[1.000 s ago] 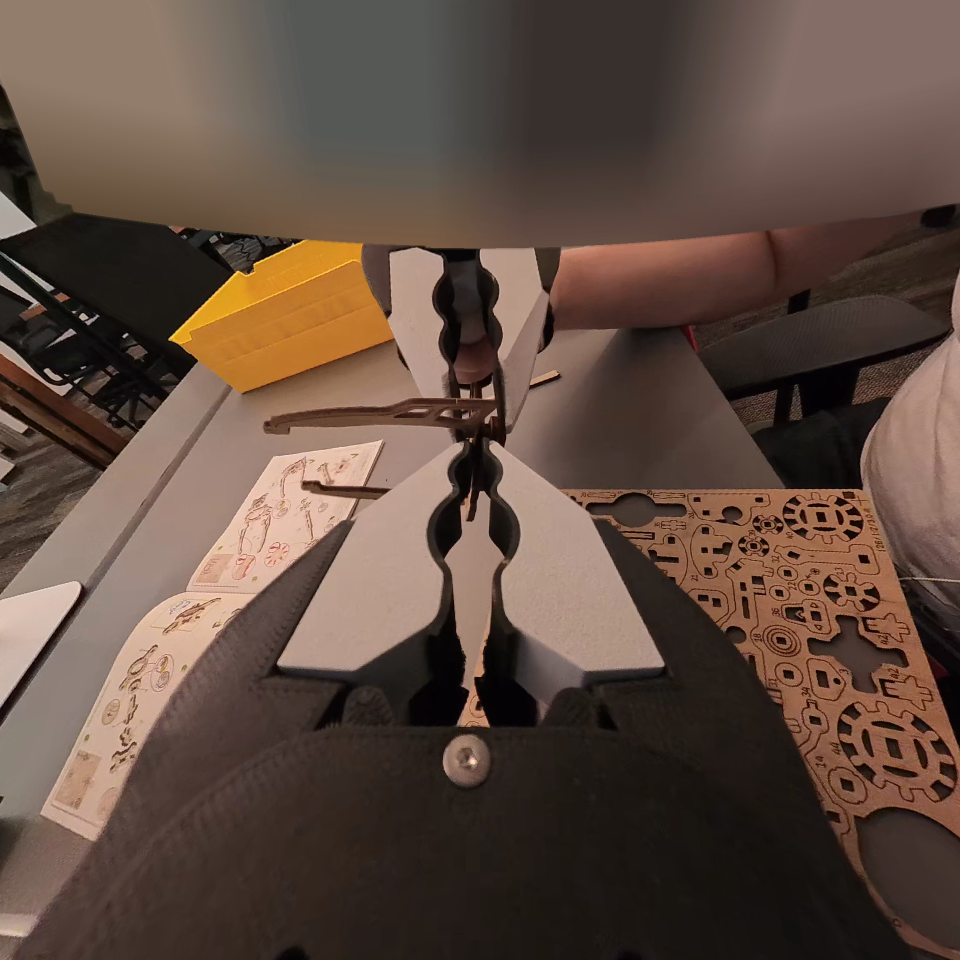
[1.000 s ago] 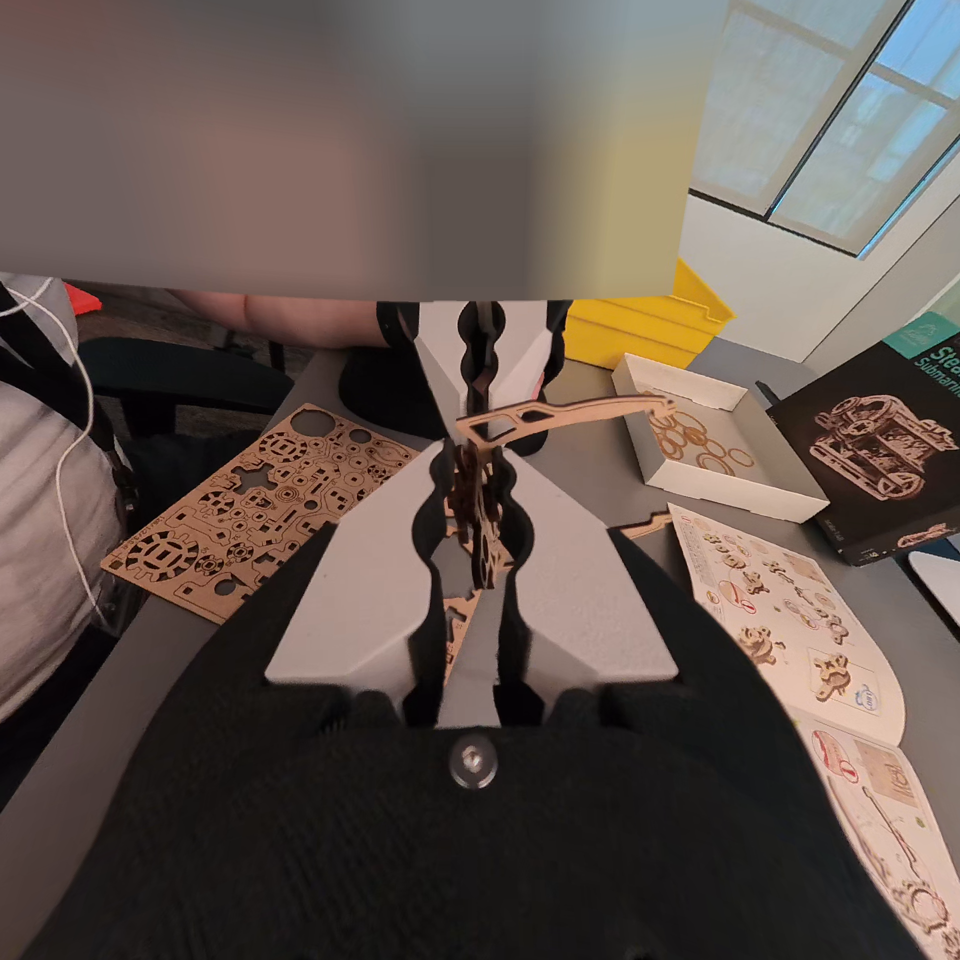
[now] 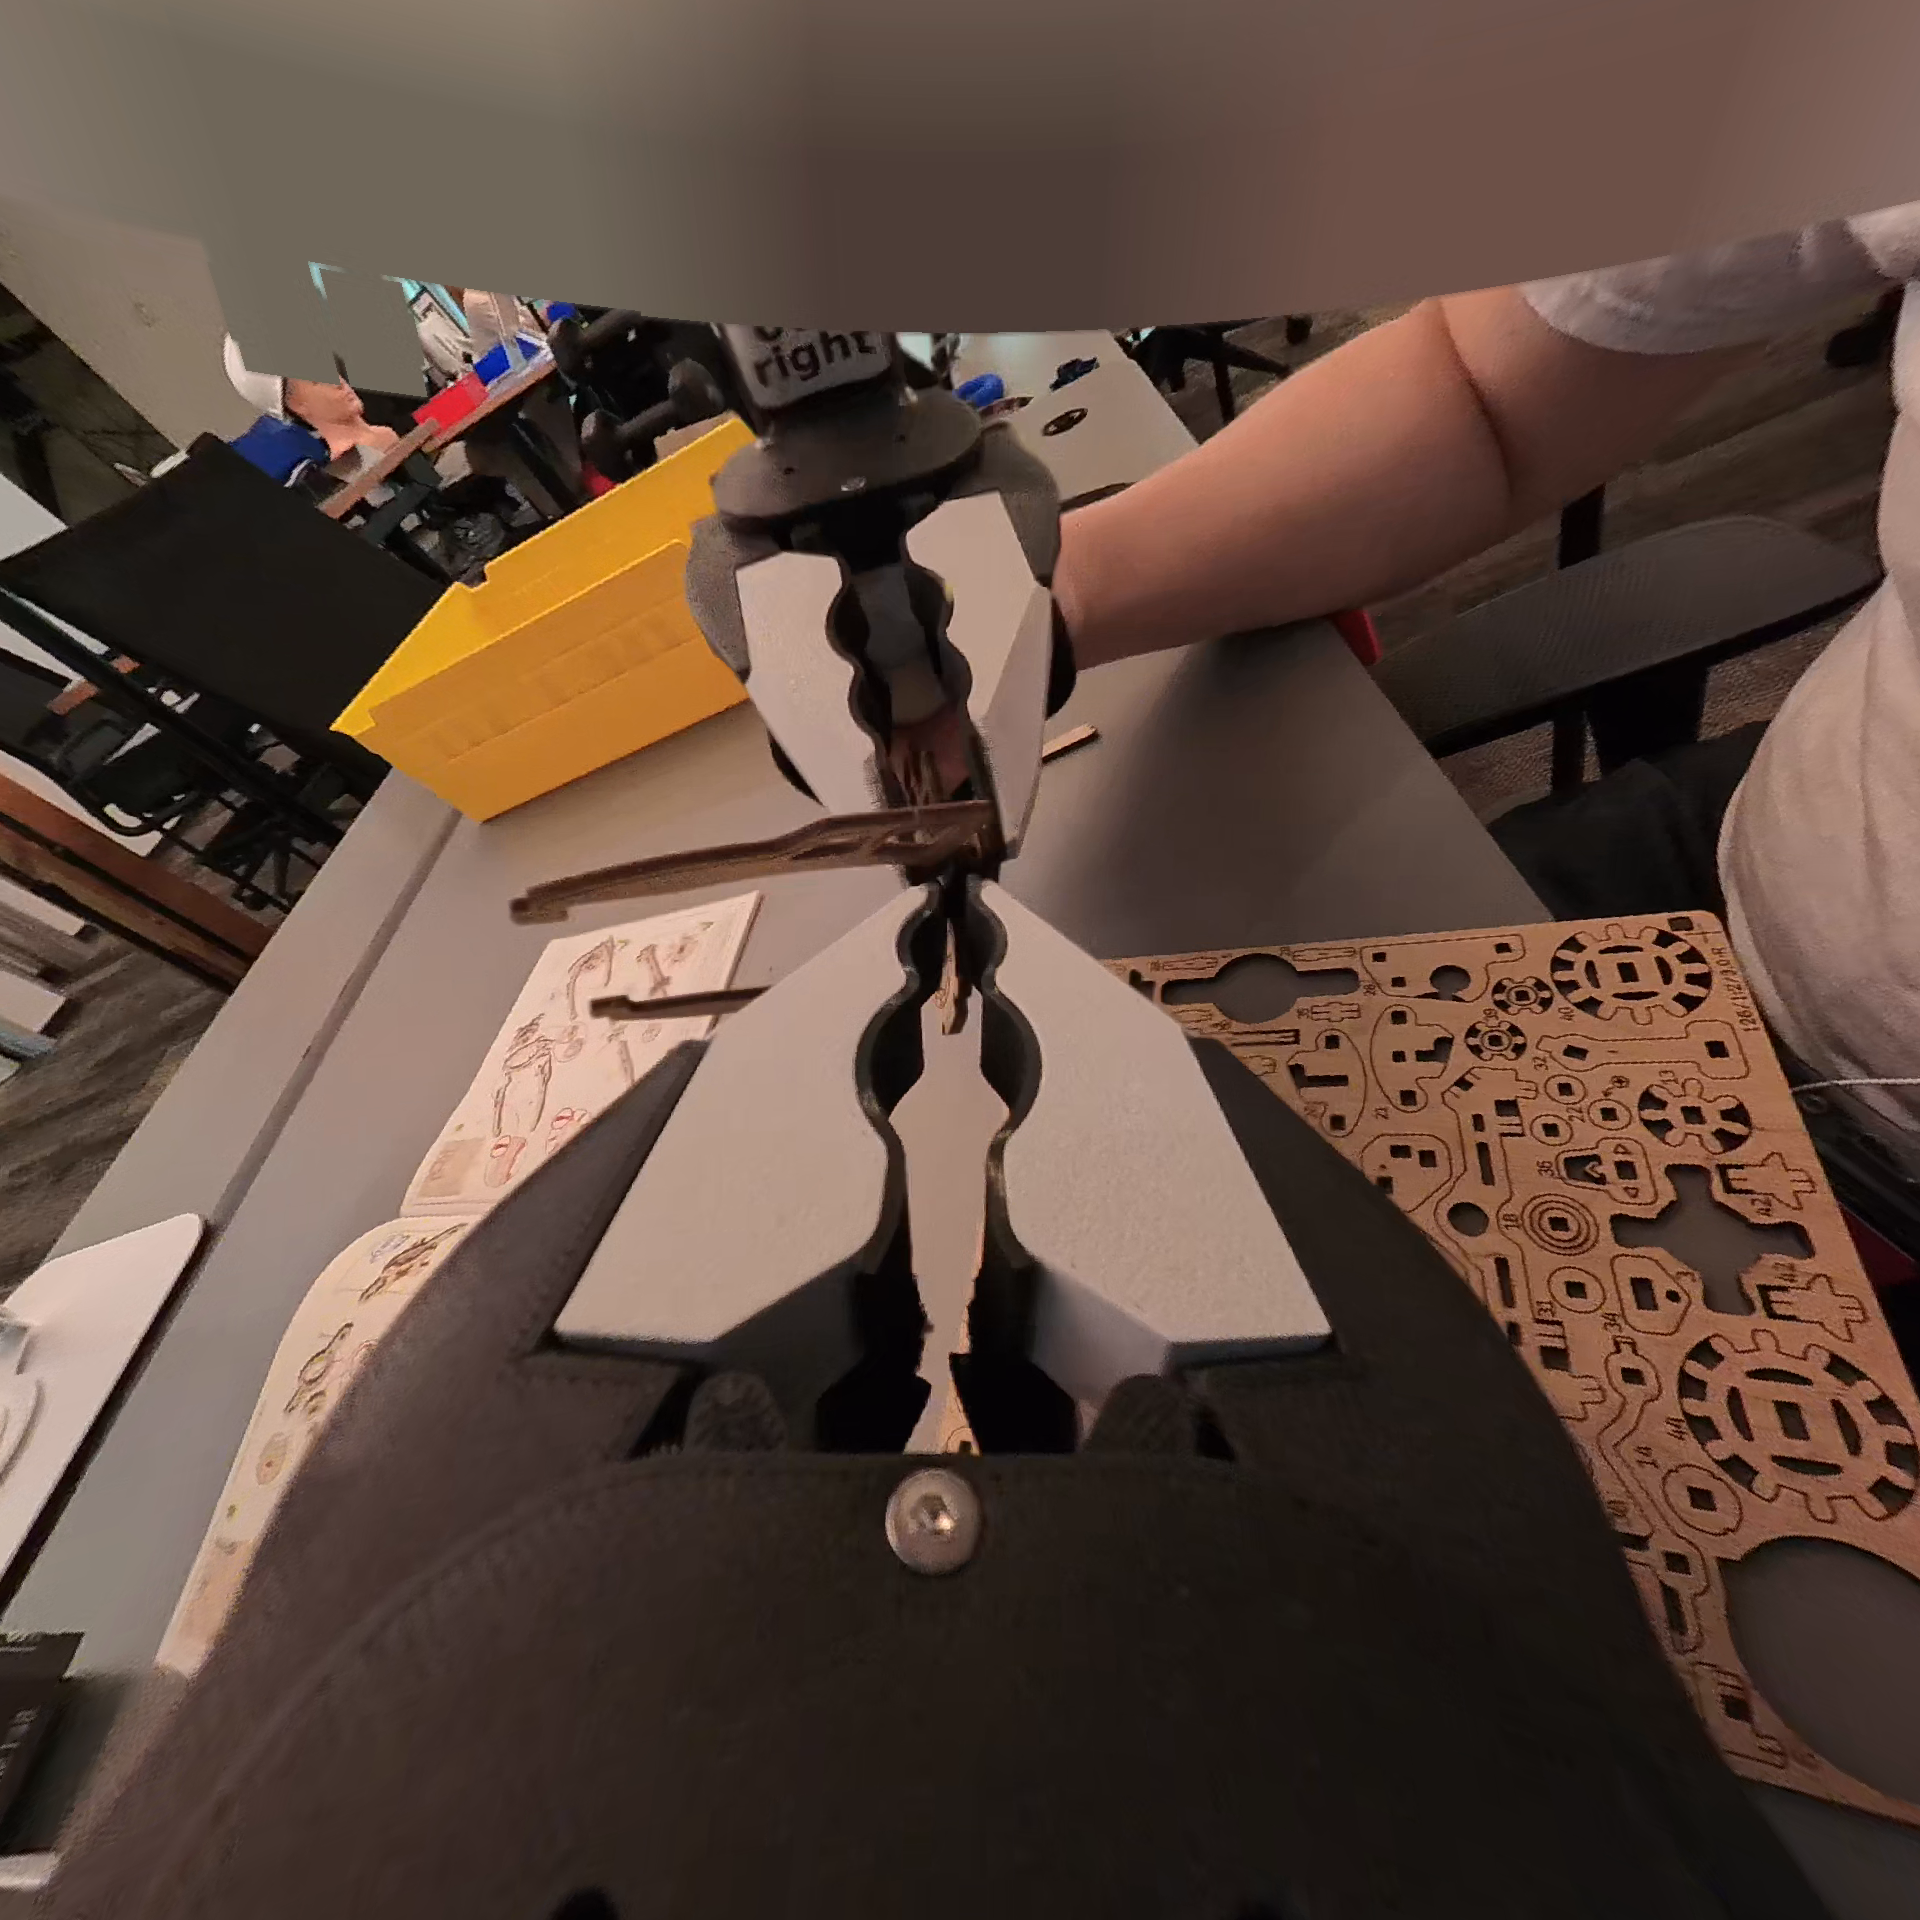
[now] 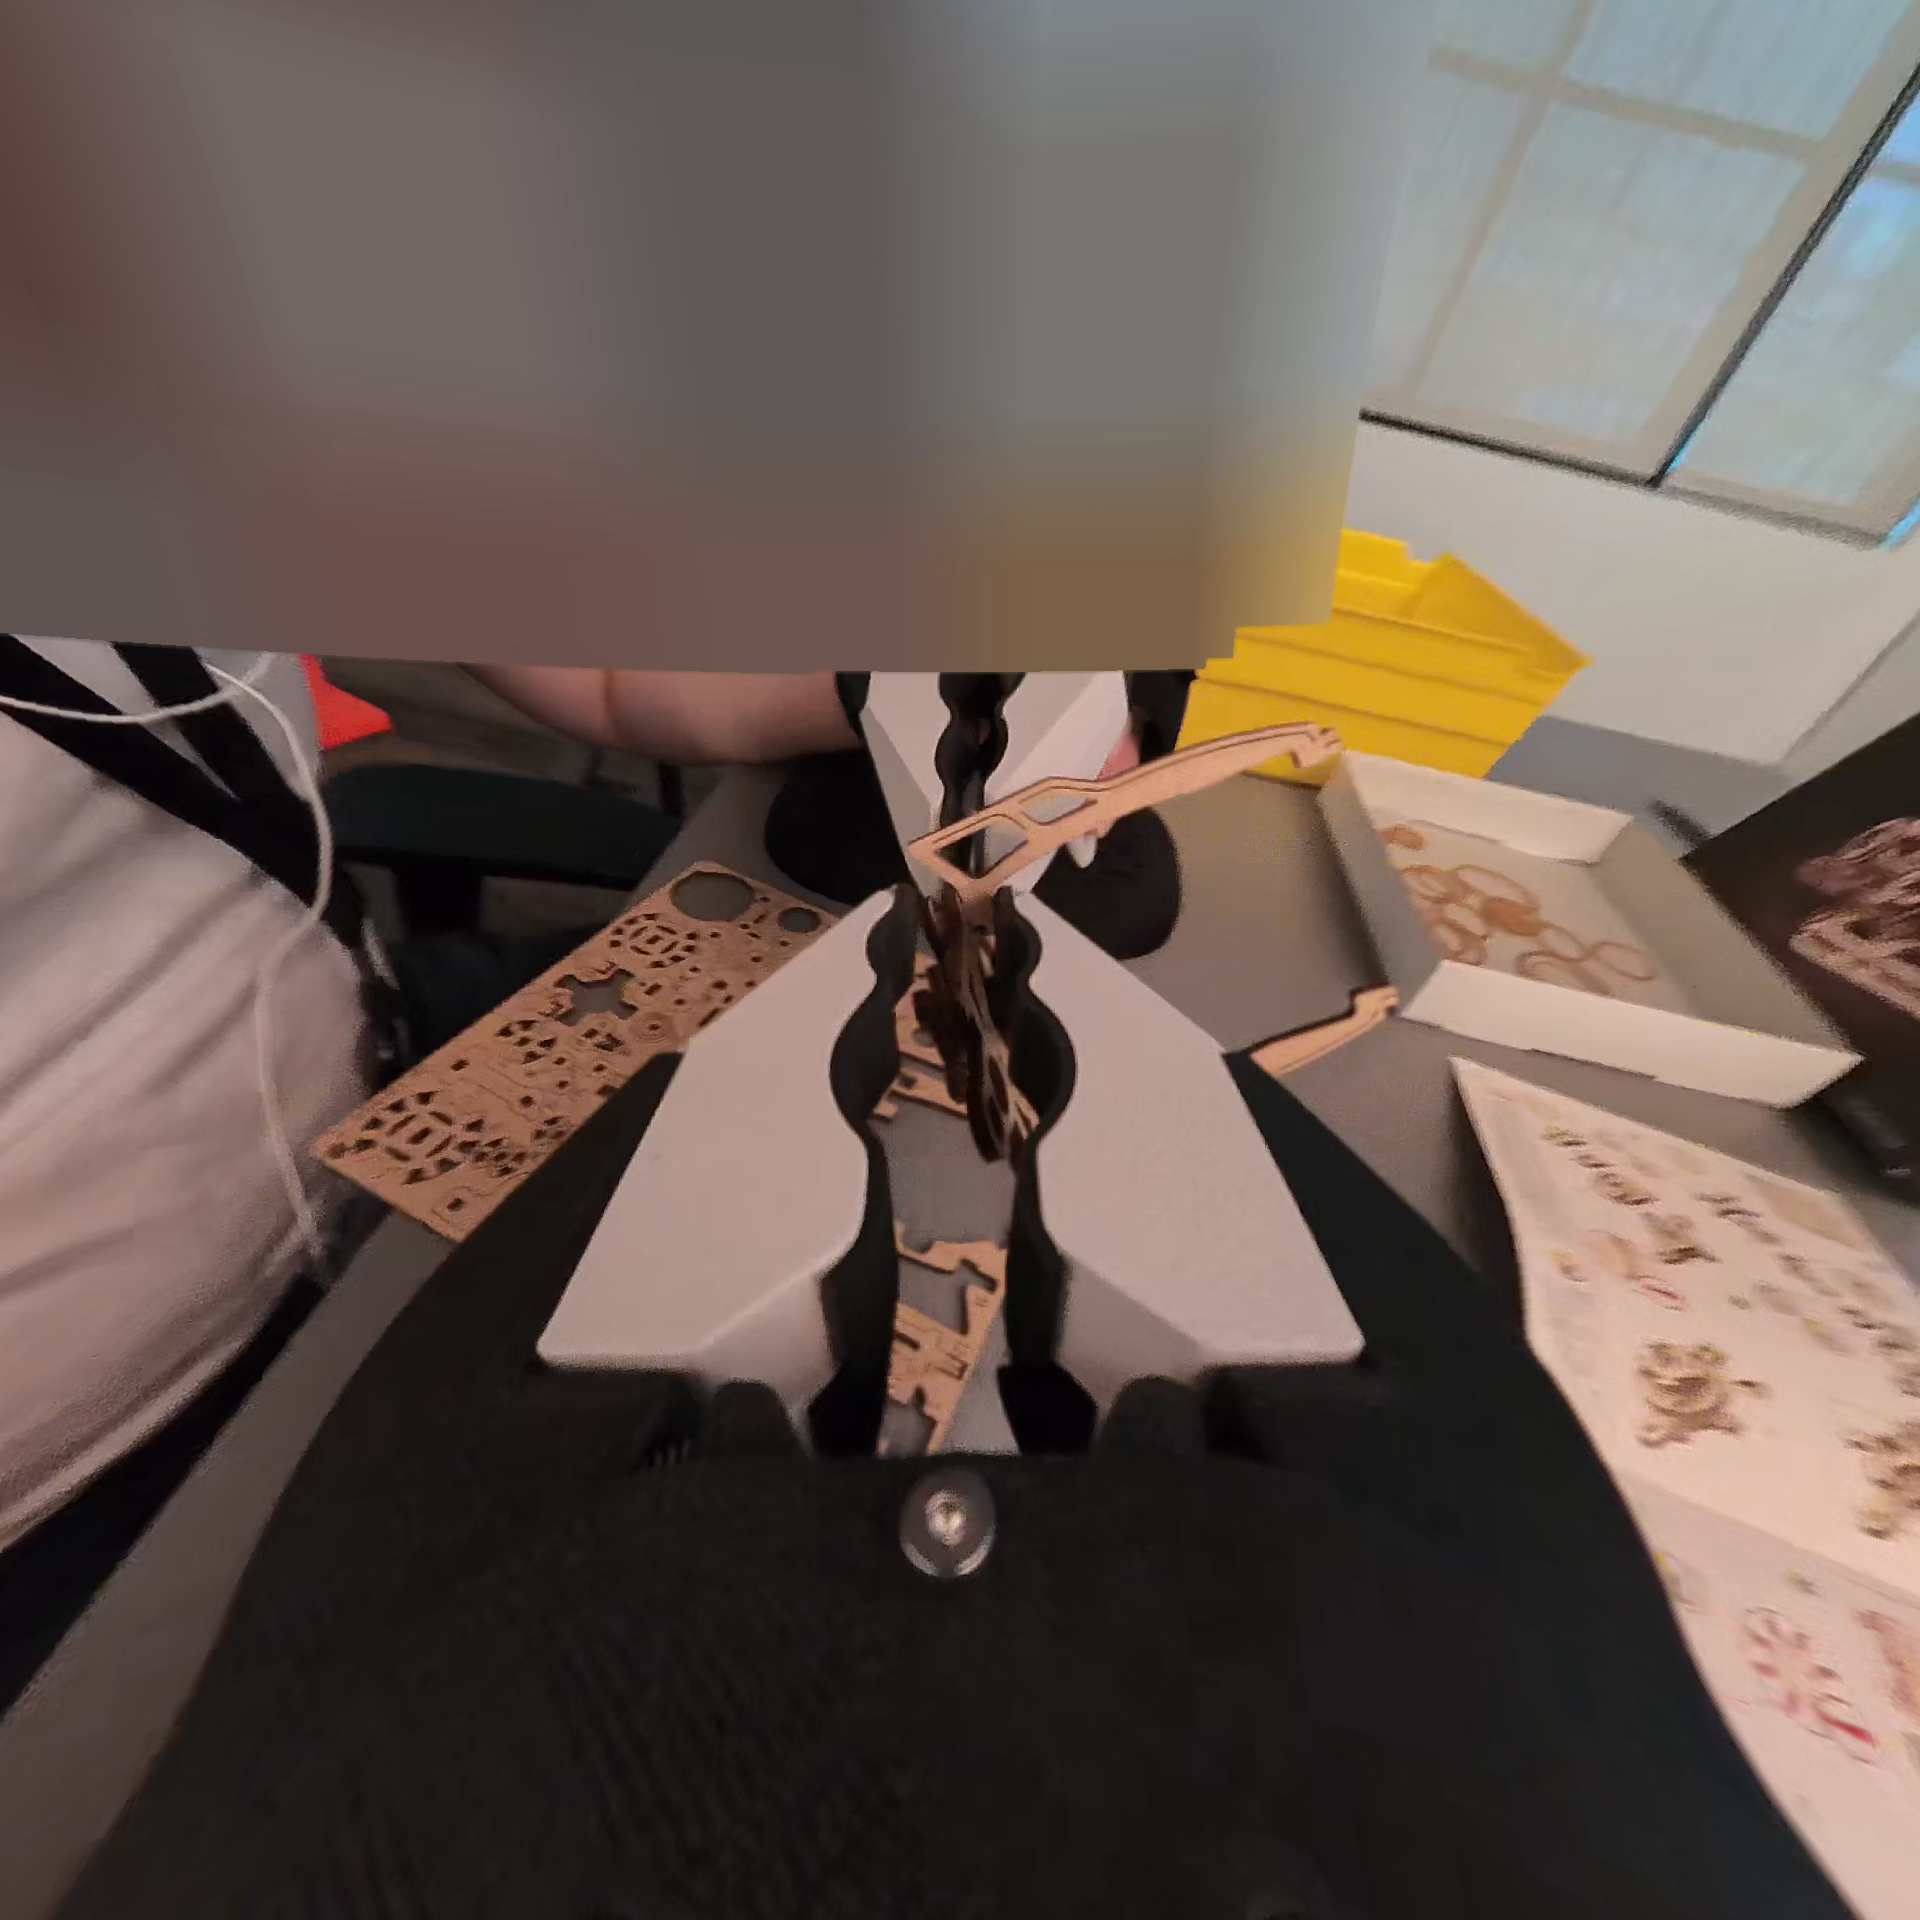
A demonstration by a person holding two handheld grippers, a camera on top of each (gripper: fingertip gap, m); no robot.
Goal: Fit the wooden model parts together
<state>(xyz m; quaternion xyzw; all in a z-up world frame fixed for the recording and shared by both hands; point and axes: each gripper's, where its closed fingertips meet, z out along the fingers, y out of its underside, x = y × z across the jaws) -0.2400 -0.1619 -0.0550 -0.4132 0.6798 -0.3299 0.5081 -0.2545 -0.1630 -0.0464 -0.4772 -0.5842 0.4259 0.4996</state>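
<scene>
While both grippers meet tip-to-tip, left gripper (image 3: 951,914) and right gripper (image 4: 961,914) pinch wooden parts (image 4: 1101,795).

Left gripper (image 3: 951,940), right gripper (image 4: 961,930) tip-to-tip above table, jaws apparently clamped.

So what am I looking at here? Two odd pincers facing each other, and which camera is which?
No robot: a person holds one hand-held gripper in each hand, each with its own camera looking along its fingers. One picture is from the left gripper, the other from the right gripper; each also shows the other opposite. Both are shut on wooden parts, tip to tip: a long arm piece sticks out sideways. On the grey table lie a cut-out sheet, instruction pages, a white tray and a yellow bin.
</scene>
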